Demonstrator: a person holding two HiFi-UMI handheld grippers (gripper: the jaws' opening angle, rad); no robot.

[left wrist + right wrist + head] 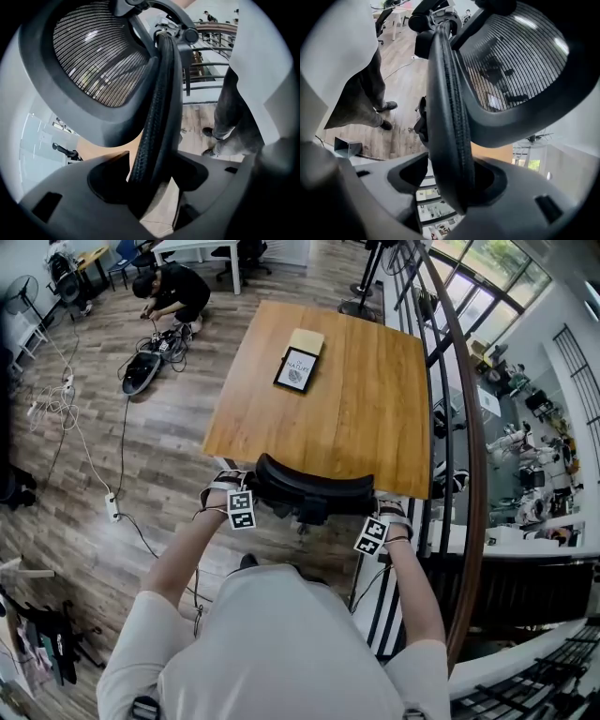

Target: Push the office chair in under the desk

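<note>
A: Where is the black mesh-backed office chair [314,491]?
B: Its back stands just at the near edge of the wooden desk [356,418]; the seat is hidden below.
A: And the claws?
B: The left gripper [151,185] and the right gripper [449,187] both gape wide, with the back's padded rim [157,108] between the jaws, unclamped.
A: How will it handle?
B: Bulky, I'd judge, but it should roll easily. The frame is stiff and the mesh gives, so grip the rim at both upper corners and push evenly.
</note>
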